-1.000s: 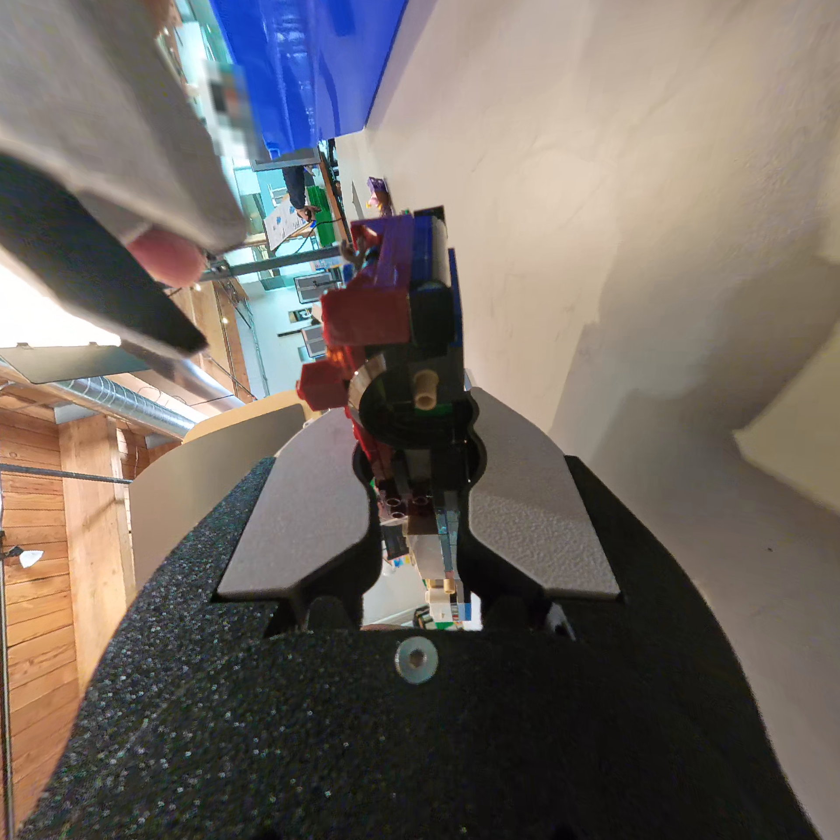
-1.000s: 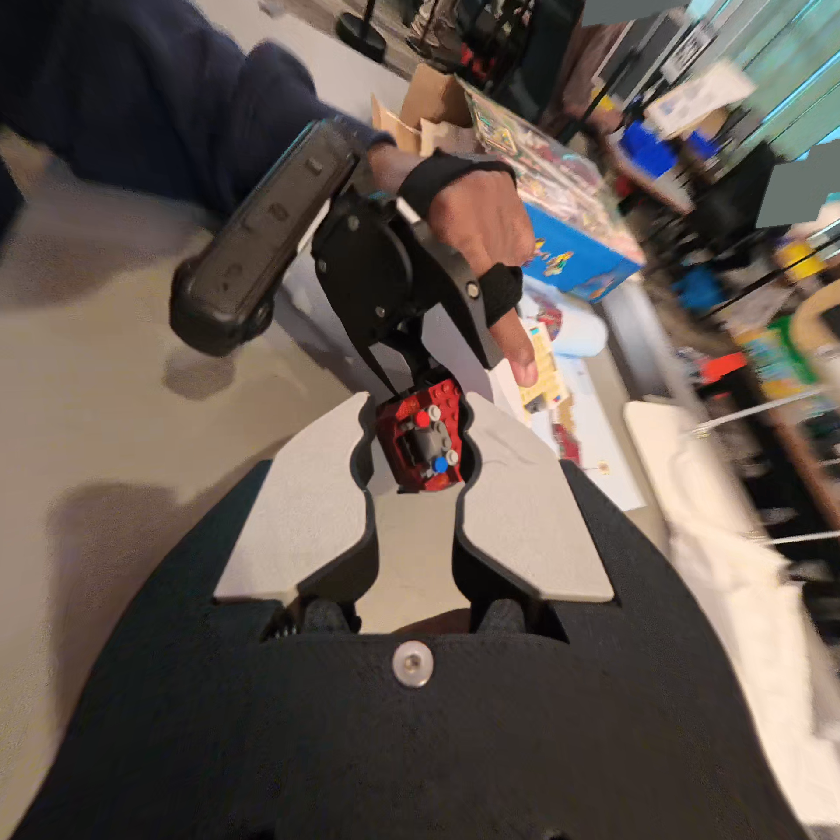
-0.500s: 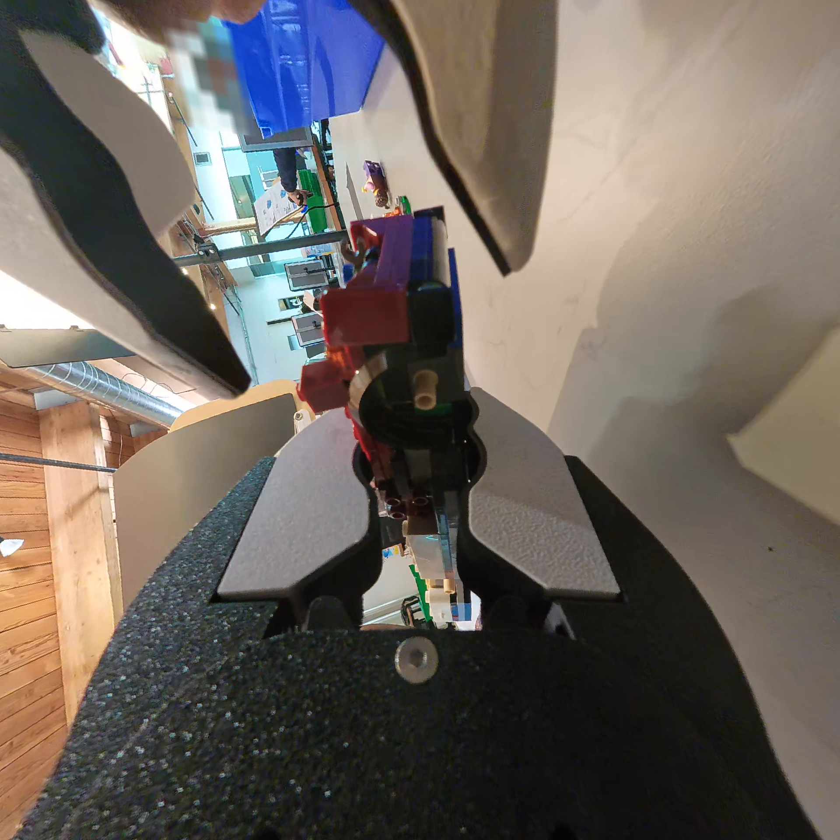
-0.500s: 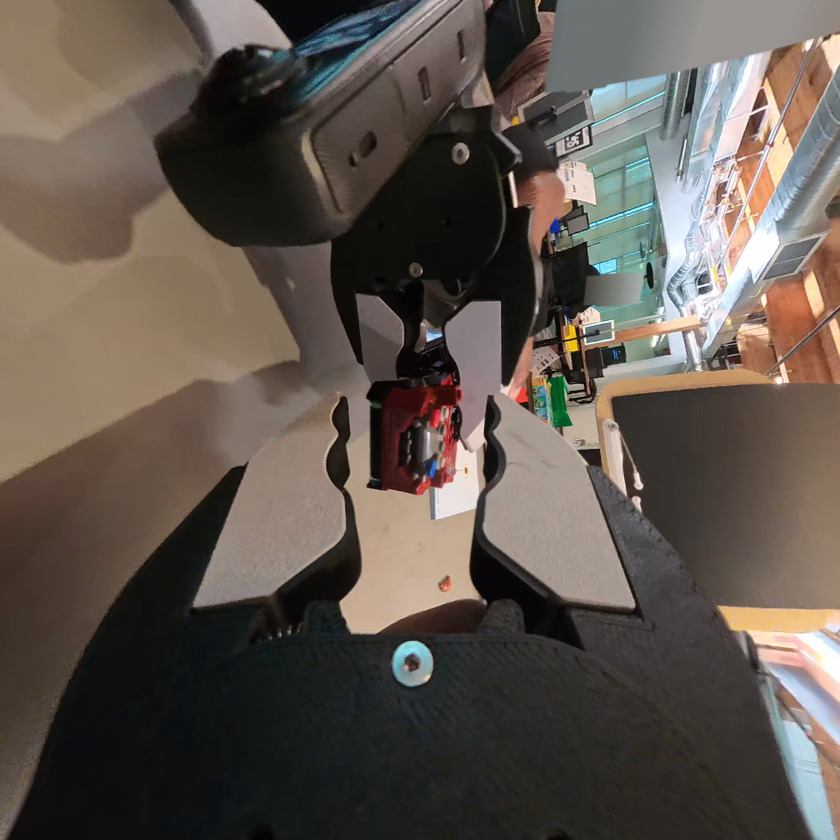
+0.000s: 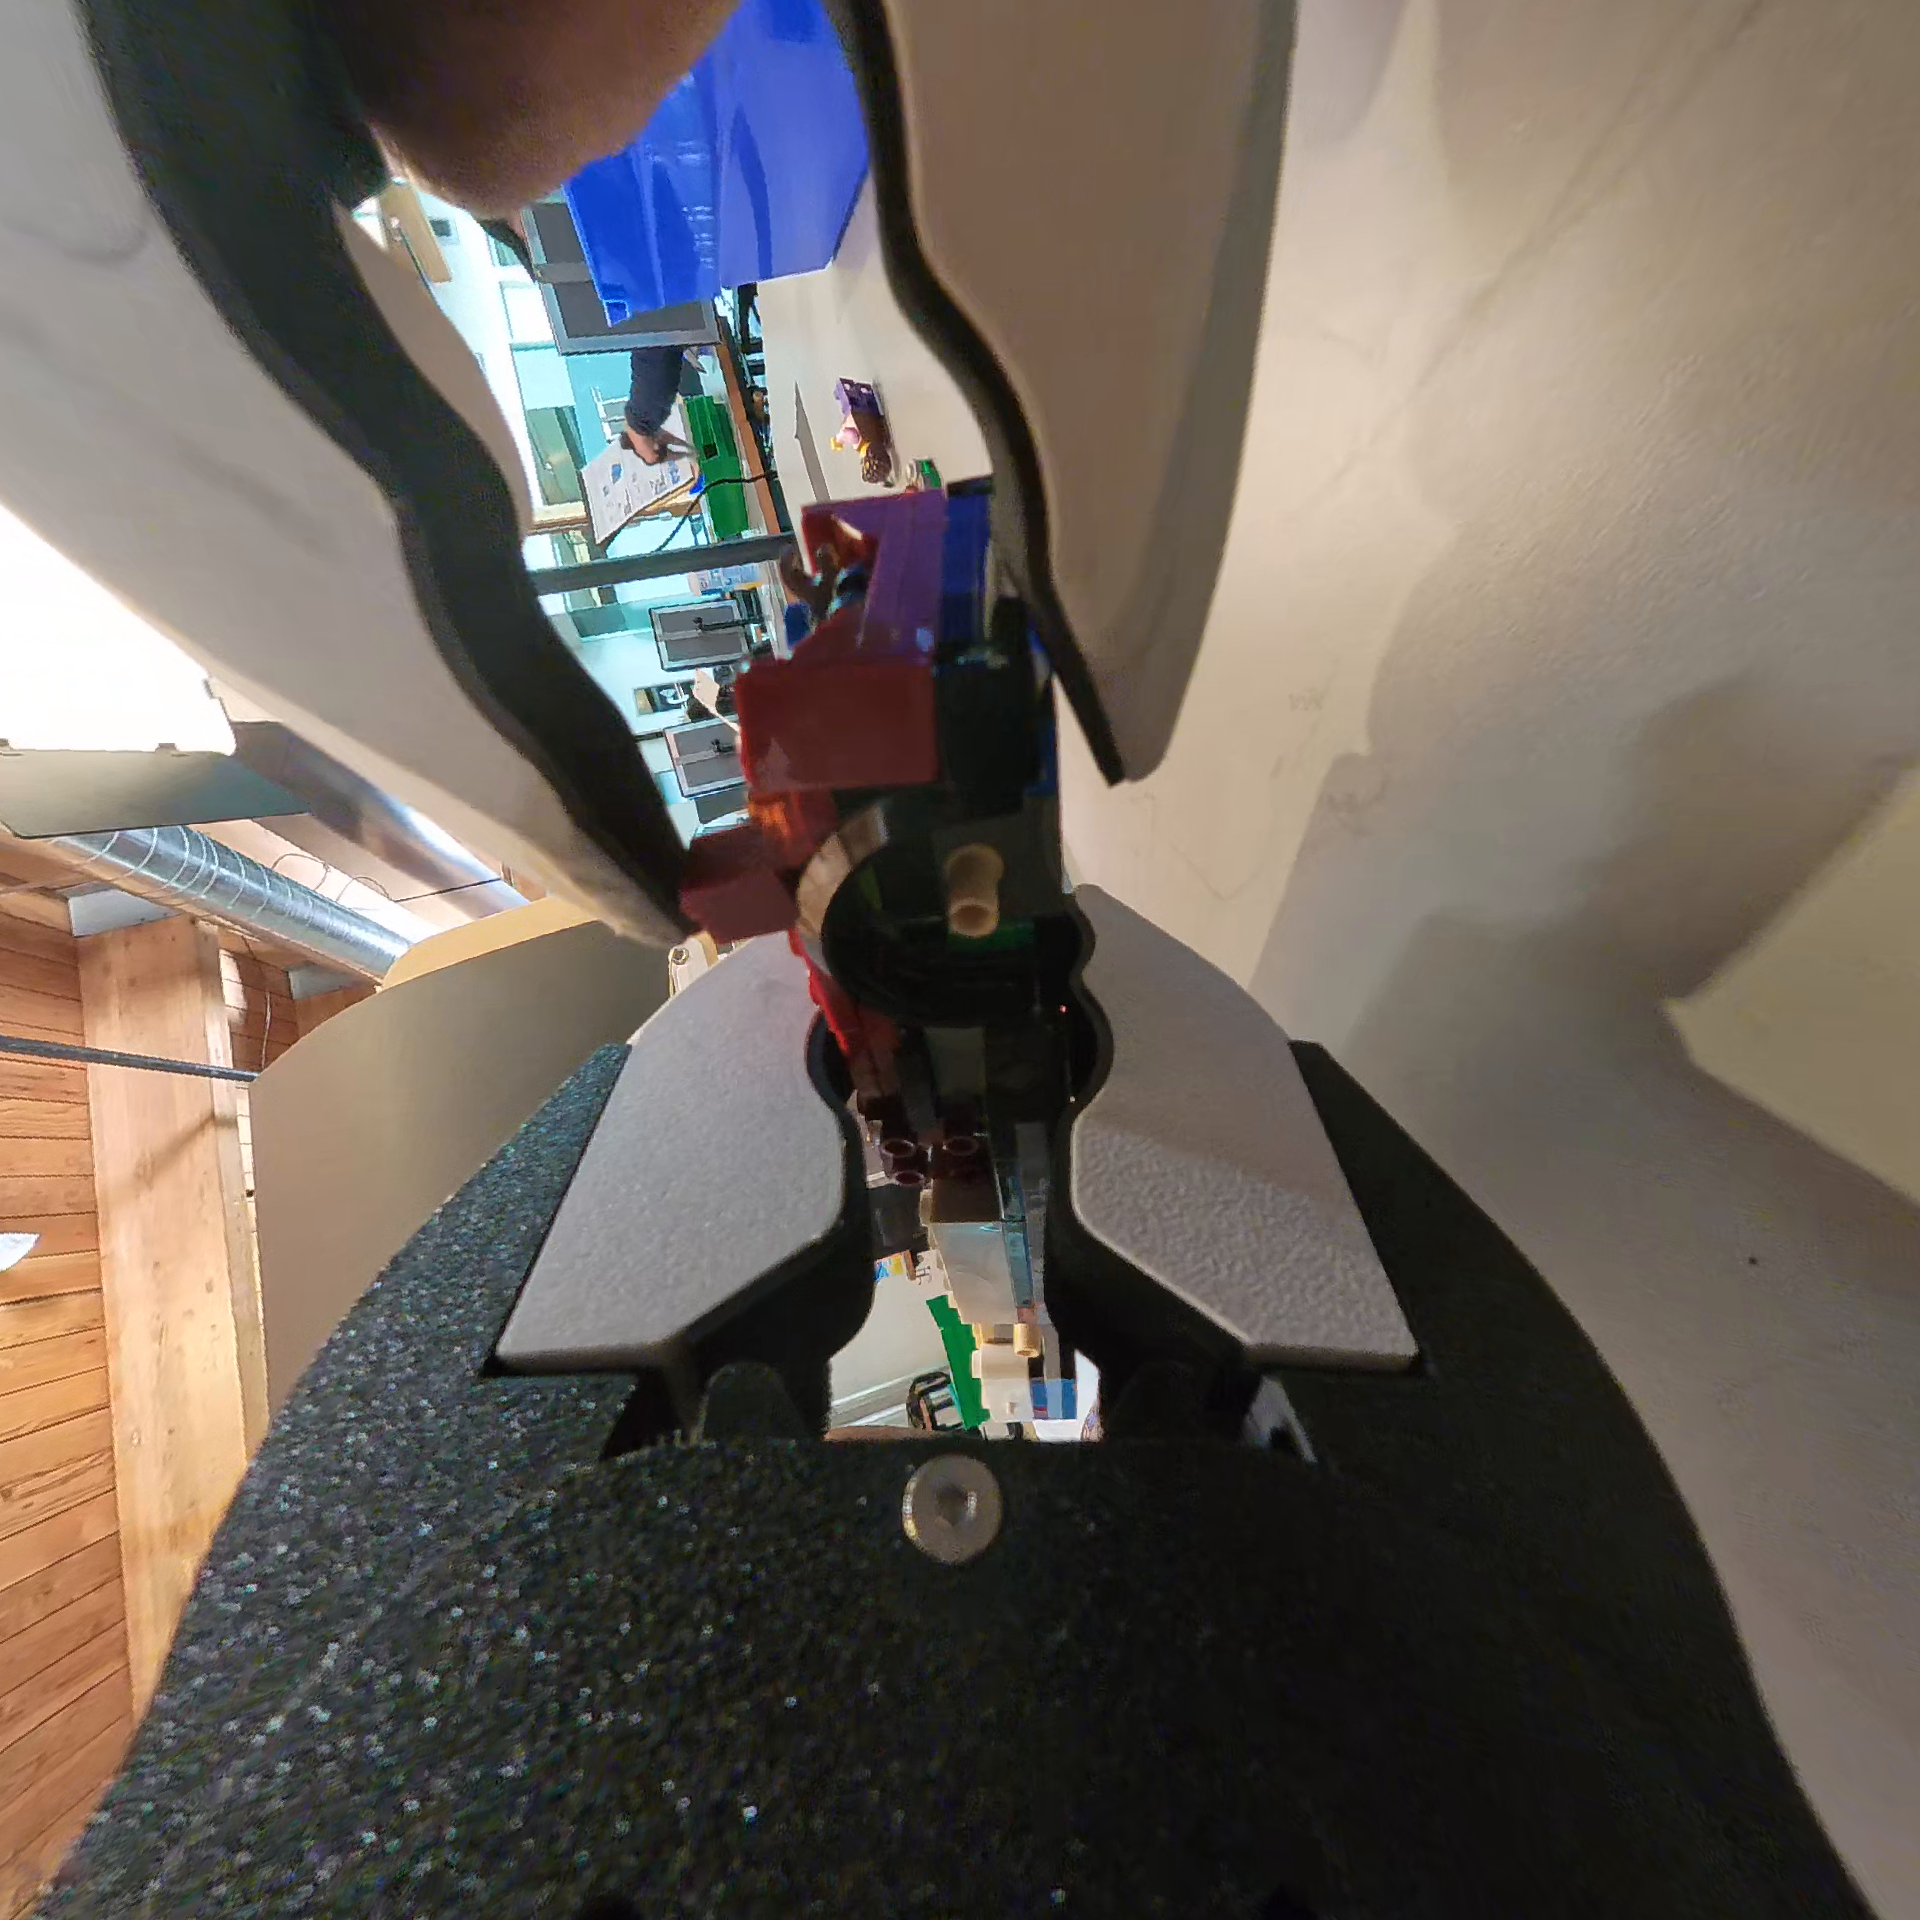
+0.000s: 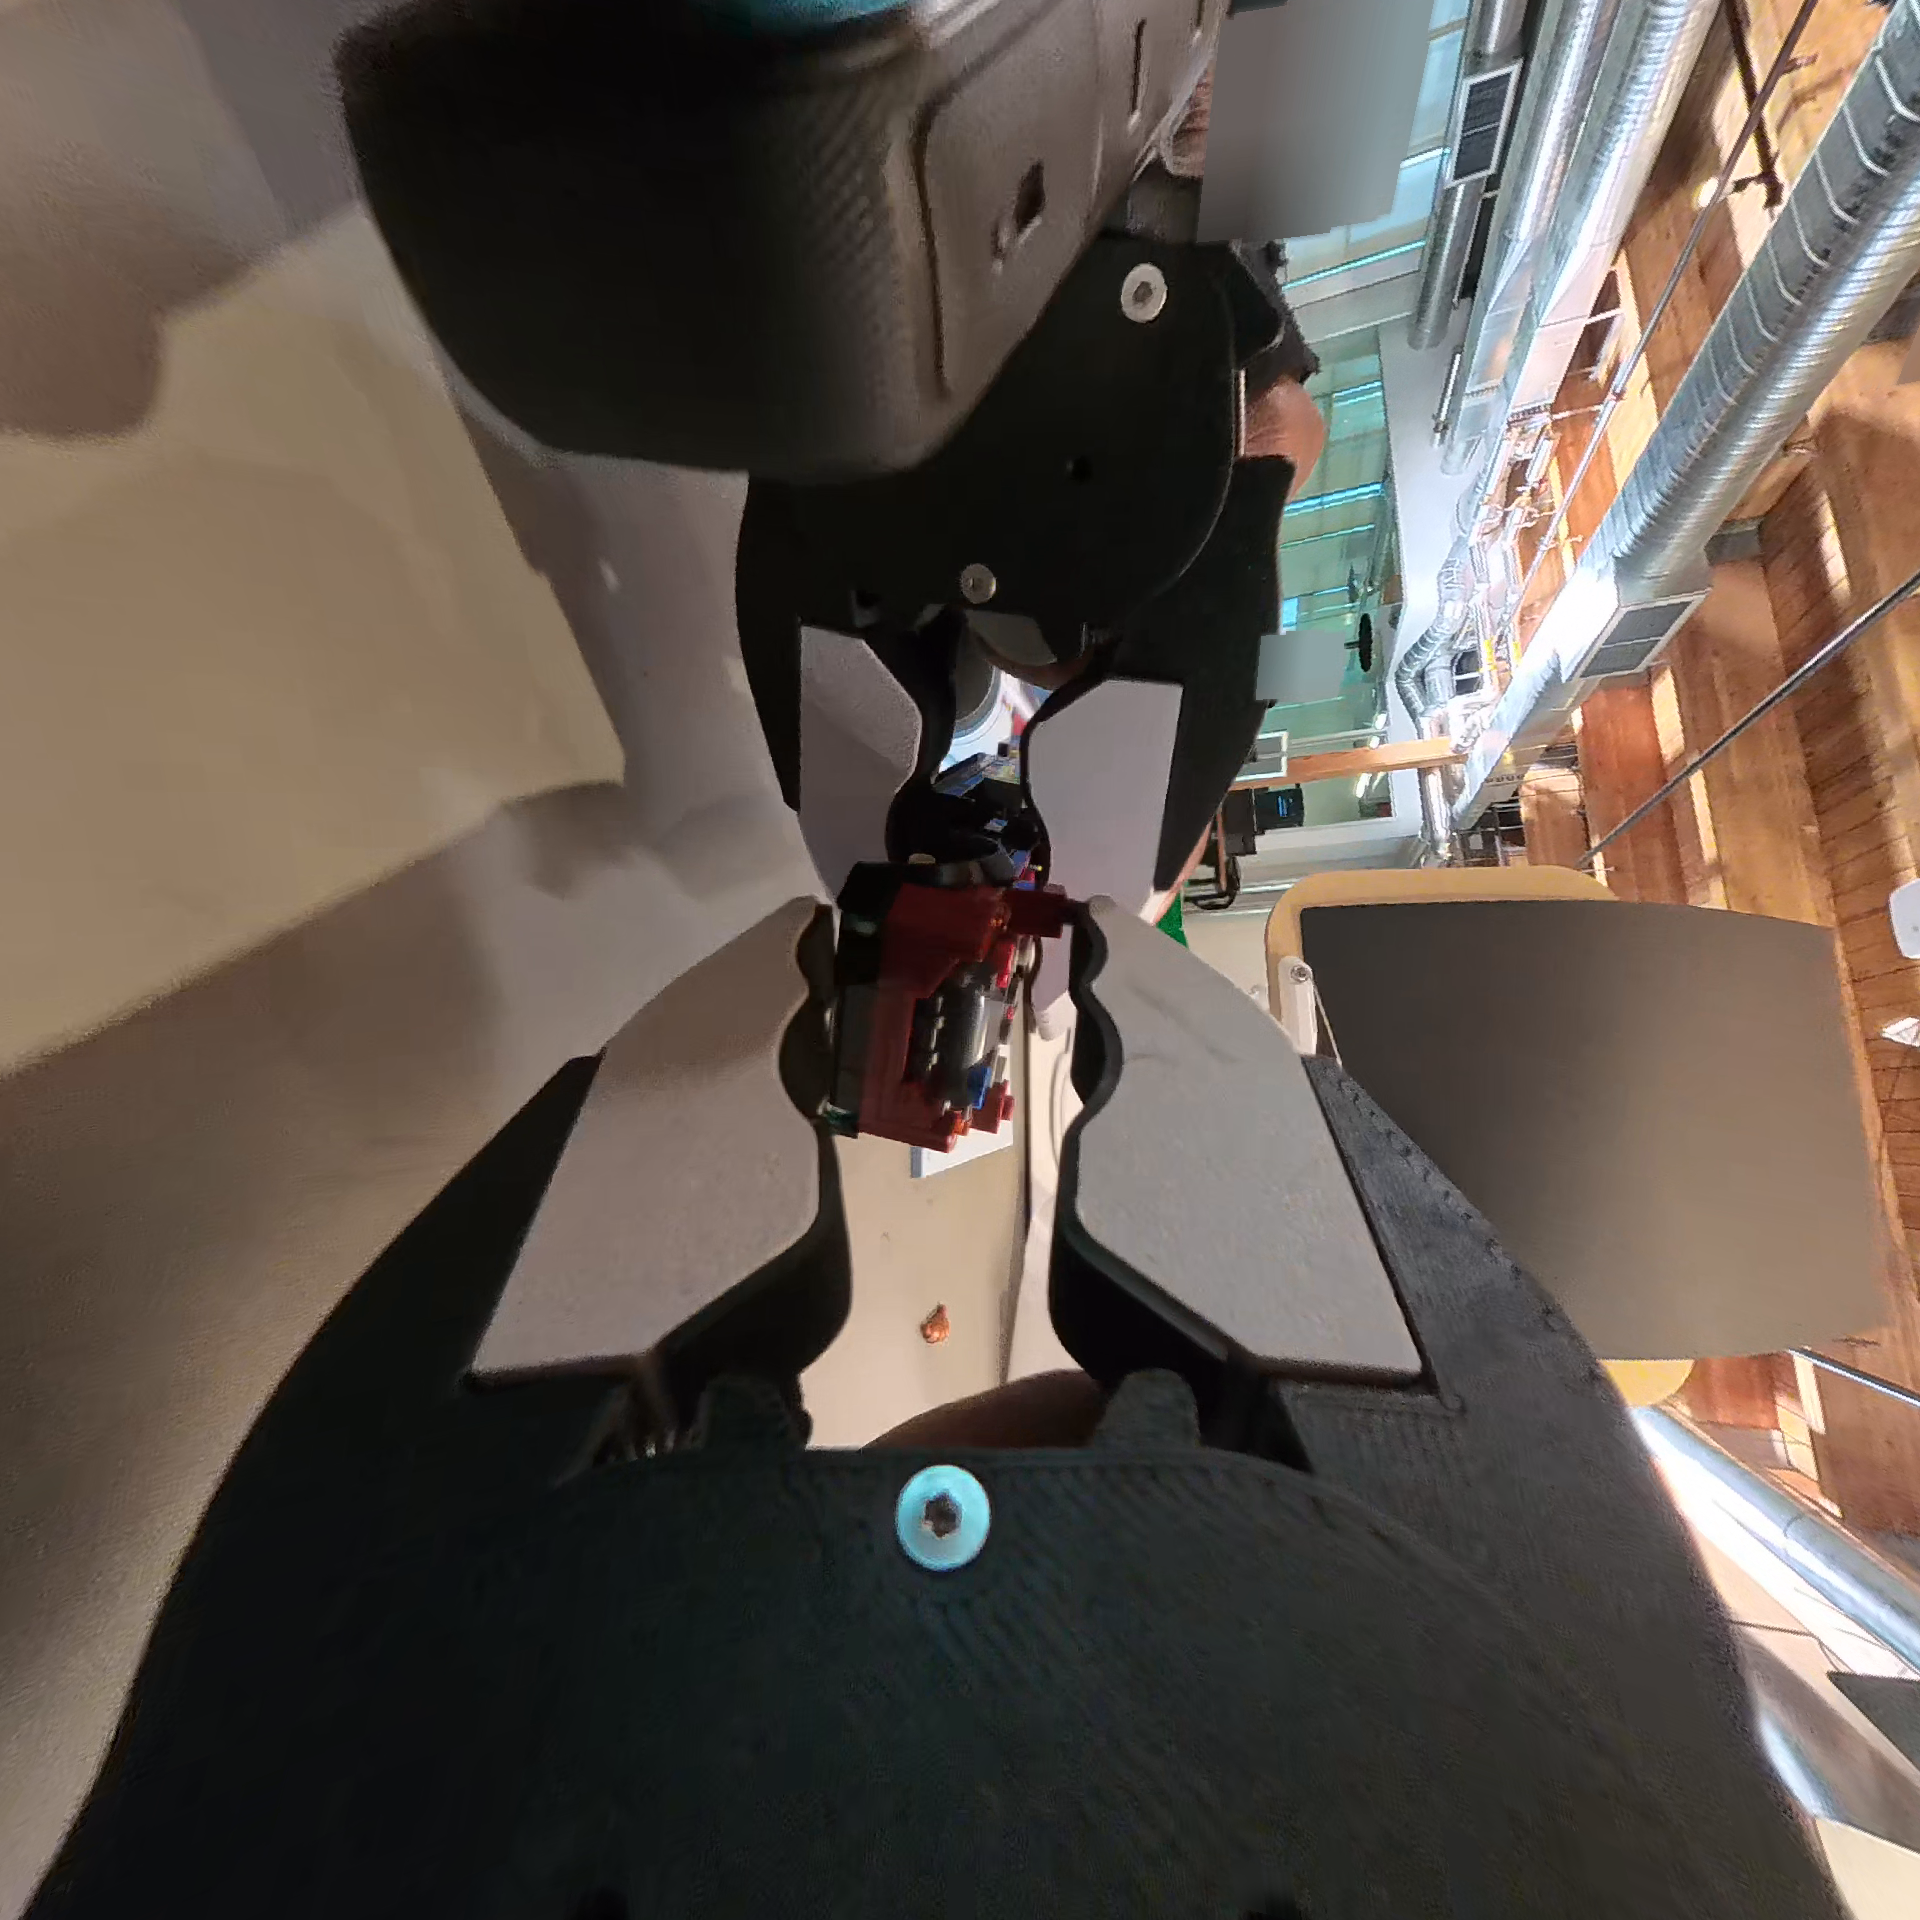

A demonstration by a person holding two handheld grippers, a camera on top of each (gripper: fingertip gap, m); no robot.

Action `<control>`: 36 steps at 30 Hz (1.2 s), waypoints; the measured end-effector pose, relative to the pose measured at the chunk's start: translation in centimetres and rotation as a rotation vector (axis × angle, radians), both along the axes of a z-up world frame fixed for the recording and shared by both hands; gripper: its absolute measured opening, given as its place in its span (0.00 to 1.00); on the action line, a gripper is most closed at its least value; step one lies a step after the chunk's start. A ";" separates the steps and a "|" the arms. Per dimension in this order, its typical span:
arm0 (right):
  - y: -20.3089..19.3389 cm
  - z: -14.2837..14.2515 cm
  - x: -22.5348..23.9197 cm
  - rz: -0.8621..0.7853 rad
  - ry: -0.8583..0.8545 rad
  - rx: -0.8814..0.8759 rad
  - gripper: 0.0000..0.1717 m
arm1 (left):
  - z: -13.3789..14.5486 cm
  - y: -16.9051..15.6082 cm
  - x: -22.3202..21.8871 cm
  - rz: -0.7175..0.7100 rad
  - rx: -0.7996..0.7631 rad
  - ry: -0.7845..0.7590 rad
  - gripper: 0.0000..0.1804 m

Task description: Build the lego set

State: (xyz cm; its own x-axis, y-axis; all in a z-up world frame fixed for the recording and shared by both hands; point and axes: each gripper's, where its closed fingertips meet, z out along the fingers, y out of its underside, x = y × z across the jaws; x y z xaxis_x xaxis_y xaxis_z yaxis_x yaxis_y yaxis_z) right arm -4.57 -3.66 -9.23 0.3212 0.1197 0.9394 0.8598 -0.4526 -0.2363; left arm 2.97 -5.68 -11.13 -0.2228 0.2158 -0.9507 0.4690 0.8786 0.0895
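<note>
My left gripper (image 5: pixel 945 966) is shut on a toy brick model (image 5: pixel 831 727) of red, black, purple and blue bricks, gripping its black lower part so that the rest sticks out ahead. My right gripper (image 6: pixel 956 935) faces the left one (image 6: pixel 966 821) and is closed around the model's free end (image 6: pixel 914 997). One of its fingers (image 6: pixel 727 1039) lies against the black side. The other fingertip (image 6: pixel 1112 935) touches a small red brick that juts out. In the left wrist view the right gripper's fingers (image 5: pixel 468 623) flank the model from above.
A beige table (image 5: pixel 1558 520) lies beside both grippers, with a small purple brick build (image 5: pixel 862 426) and a blue box (image 5: pixel 727 156) farther off. A chair back (image 6: pixel 1558 1122) stands at the right, a small copper-coloured piece (image 6: pixel 935 1325) lies on the table, and a hand (image 5: pixel 499 104) shows at the top. Across from one pair of fingers to the other is roughly 8 cm.
My right gripper swung round, opened wide, moved in over the model's free end and closed onto it. My left gripper kept its hold and stayed still.
</note>
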 end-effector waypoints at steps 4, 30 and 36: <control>0.0 0.1 0.1 -0.005 -0.022 0.017 0.25 | 0.0 0.1 0.1 0.008 -0.016 0.015 0.20; 0.2 0.5 -0.3 -0.002 0.109 0.057 0.24 | 0.4 0.0 -0.1 0.008 -0.053 0.040 0.19; 0.3 0.6 -0.5 -0.012 0.138 0.070 0.24 | 0.5 0.1 -0.3 0.007 -0.061 0.039 0.19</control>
